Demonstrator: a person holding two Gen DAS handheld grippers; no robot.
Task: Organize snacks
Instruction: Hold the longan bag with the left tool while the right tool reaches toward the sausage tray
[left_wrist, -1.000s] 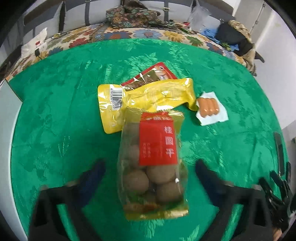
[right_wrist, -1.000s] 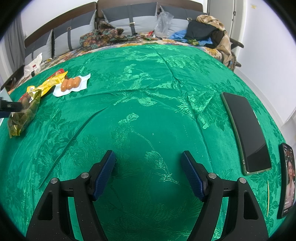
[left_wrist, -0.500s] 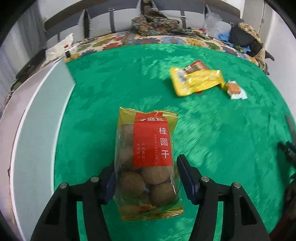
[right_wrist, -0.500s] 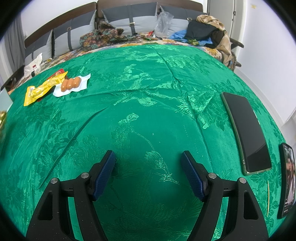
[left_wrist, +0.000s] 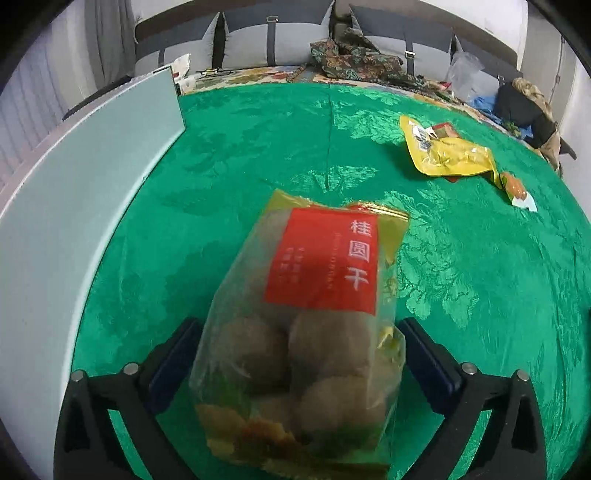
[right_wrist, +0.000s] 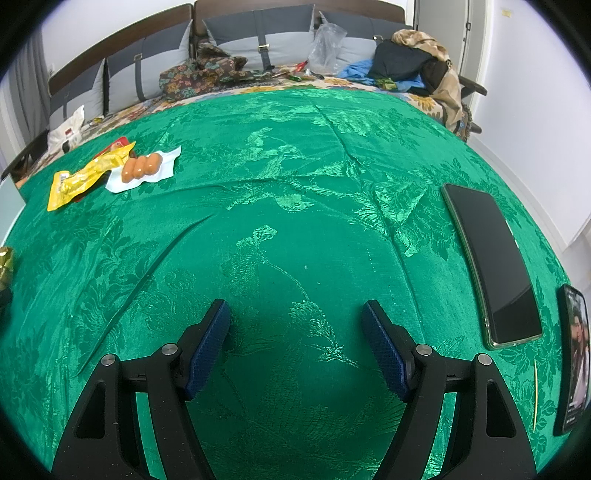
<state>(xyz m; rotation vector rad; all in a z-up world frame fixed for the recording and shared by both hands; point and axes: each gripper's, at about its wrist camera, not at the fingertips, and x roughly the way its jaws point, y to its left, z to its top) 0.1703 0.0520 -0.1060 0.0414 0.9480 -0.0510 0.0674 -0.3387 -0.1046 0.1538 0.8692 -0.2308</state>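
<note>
My left gripper (left_wrist: 295, 354) is shut on a clear bag of dried longans with a red label (left_wrist: 306, 325) and holds it above the green cloth, beside a pale grey-green bin wall (left_wrist: 74, 192) on the left. A yellow snack packet (left_wrist: 447, 155) lies over a red packet (left_wrist: 443, 129) at the far right, with a white sausage pack (left_wrist: 517, 190) beside them. My right gripper (right_wrist: 295, 332) is open and empty over bare green cloth. The right wrist view shows the yellow packet (right_wrist: 85, 177) and sausage pack (right_wrist: 142, 168) far left.
Two dark phones lie on the right: a large one (right_wrist: 491, 266) and one at the edge (right_wrist: 574, 369). A thin stick (right_wrist: 535, 395) lies between them. A sofa with clothes and bags (right_wrist: 406, 70) stands behind the table.
My left gripper has closed on the longan bag, lifted it off the snack pile and carried it left toward the bin. The right gripper has not moved.
</note>
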